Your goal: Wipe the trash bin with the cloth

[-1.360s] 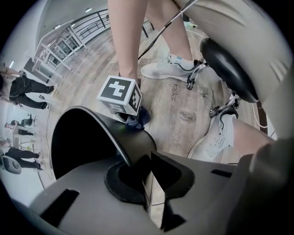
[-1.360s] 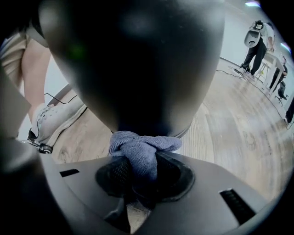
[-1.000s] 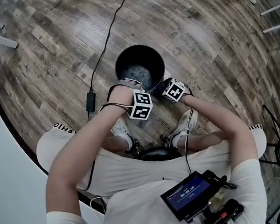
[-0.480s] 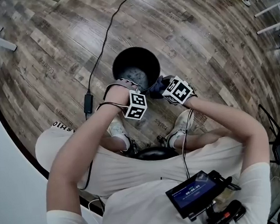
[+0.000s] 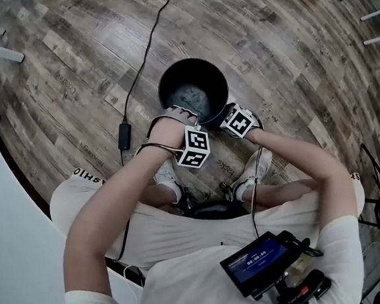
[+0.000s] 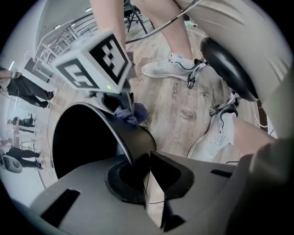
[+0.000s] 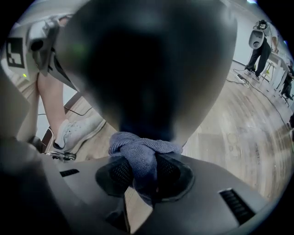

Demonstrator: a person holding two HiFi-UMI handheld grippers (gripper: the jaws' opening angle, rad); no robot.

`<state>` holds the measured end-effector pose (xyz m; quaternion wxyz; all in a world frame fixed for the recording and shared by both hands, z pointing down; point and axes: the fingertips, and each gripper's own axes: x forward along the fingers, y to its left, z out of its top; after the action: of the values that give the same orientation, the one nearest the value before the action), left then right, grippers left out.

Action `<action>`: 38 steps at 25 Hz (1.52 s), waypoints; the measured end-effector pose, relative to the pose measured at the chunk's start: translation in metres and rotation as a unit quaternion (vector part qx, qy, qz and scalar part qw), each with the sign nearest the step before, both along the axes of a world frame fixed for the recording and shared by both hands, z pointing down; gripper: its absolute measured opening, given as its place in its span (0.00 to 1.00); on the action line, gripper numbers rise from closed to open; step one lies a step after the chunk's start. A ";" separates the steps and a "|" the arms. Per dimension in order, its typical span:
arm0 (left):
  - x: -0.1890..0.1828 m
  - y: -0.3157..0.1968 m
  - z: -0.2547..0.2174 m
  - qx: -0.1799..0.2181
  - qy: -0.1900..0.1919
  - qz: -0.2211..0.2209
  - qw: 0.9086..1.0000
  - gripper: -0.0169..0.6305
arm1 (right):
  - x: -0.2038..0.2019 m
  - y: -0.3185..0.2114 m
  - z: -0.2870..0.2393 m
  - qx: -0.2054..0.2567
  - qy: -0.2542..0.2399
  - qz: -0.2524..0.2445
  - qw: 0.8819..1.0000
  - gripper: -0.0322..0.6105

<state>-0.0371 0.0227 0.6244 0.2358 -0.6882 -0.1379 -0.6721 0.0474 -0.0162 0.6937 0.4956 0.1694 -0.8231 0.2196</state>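
Down on the wooden floor (image 5: 56, 54), the black trash bin (image 5: 170, 77) stood upright between the seated person's shoes, right under both tools. The left gripper (image 5: 187, 117) pointed straight down at the bin's near rim, and its jaws had just been closing with the bin's thin wall (image 6: 131, 137) between them. In the left gripper view they sat pinched on that rim (image 6: 146, 170). And the right gripper (image 5: 222, 117) was at the bin's right side, jaws clamped on the blue-grey cloth (image 7: 142, 151), a bunched fold poking out ahead of the pads and pressed against the dark outer wall (image 7: 151, 69). From the left gripper view that same cloth (image 6: 132, 113) showed as a small wad just under the right tool's marker cube (image 6: 94, 59). One floorboard beside a white shoe (image 6: 165, 69) carried printed lettering (image 6: 177, 90) that looked like "tasks". A small screen (image 5: 256, 263) at the person's waist showed digits too small to read.
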 end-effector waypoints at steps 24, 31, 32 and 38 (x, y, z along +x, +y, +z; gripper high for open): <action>-0.015 0.008 0.007 -0.040 -0.030 -0.032 0.998 0.27 | 0.023 0.007 -0.025 0.038 0.027 -0.072 0.996 0.21; -0.025 0.000 0.014 0.002 -0.045 0.004 0.999 0.13 | 0.008 0.010 -0.100 0.066 -0.011 -0.058 0.996 0.21; -0.025 0.001 0.015 0.006 -0.049 0.014 0.999 0.11 | 0.005 0.009 -0.105 0.069 -0.016 -0.054 0.996 0.21; -0.025 0.002 0.017 0.015 -0.059 0.037 0.997 0.09 | 0.000 -0.004 -0.106 0.059 -0.022 -0.034 0.997 0.21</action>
<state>-0.0617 0.0243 0.6415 0.2623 -0.6379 -0.1666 -0.7047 0.0470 -0.0204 0.5878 0.4736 0.1653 -0.8507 0.1573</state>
